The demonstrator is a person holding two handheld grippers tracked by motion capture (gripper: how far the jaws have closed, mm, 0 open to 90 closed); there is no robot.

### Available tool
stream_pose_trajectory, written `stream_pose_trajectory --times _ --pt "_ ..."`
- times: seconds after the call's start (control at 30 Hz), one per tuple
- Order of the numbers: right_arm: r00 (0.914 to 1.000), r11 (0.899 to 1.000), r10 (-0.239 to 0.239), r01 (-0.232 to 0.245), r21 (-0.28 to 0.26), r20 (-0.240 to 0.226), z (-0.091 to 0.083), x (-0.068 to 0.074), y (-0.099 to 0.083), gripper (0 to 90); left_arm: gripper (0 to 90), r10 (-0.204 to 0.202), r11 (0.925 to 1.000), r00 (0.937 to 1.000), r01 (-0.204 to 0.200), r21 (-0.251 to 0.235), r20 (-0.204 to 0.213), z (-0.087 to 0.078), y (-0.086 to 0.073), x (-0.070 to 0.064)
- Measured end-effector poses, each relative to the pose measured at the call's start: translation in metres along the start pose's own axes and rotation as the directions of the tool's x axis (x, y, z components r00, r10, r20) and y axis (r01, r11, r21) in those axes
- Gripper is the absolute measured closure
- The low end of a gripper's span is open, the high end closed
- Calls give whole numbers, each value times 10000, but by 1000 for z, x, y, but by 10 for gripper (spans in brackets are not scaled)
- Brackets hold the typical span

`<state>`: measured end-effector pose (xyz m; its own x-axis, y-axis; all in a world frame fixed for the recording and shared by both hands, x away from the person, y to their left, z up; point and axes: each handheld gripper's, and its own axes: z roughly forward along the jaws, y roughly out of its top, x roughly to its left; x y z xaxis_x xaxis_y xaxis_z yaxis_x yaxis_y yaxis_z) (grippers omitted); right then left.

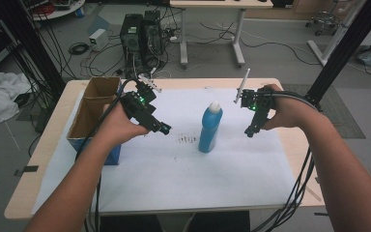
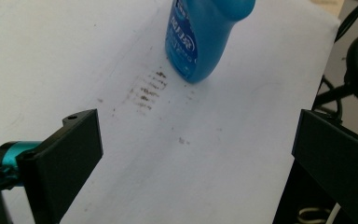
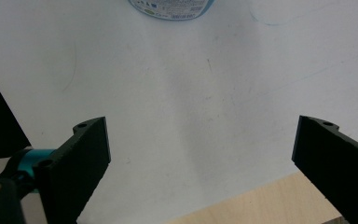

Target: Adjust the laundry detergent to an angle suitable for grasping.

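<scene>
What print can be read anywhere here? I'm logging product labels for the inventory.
Blue plastic bottle with a white cap: white lettering on its label, too blurred to read.
The same bottle's base label, in the right gripper view: small print, too small to read.
Brown cardboard box: no print that can be made out.
White sheet on the table: brown smudges, no writing.

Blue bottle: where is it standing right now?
In the high view the blue bottle stands upright mid-table on the white sheet, between the two tools, just right of some brown marks.
</scene>
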<state>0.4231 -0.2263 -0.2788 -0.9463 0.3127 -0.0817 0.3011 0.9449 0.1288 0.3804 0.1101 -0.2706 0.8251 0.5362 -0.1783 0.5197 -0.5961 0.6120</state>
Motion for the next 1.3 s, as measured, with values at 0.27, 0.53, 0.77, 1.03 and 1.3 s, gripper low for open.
stream_pose_trajectory --times 0.27,0.53,0.77,1.03,1.3 --pt "10000 10000 80 -80 31 -37 0 1 -4 33 17 -290 9975 9995 281 -652 -141 16 2 -10" --pt "10000 10000 37 -37 40 -36 3 2 -11 33 17 -504 9952 9984 481 -849 -255 36 18 -17" --pt "10000 9999 52 -51 144 -80 5 4 -19 33 17 -469 9948 9981 430 -926 -411 49 29 -30" --pt "9999 9997 88 -86 227 -81 5 5 -24 33 17 -431 9947 9983 392 -953 -400 58 38 -39" --pt "9999 9997 79 -77 239 -101 6 5 -30 33 17 -342 9952 9987 305 -929 -384 81 59 -50"
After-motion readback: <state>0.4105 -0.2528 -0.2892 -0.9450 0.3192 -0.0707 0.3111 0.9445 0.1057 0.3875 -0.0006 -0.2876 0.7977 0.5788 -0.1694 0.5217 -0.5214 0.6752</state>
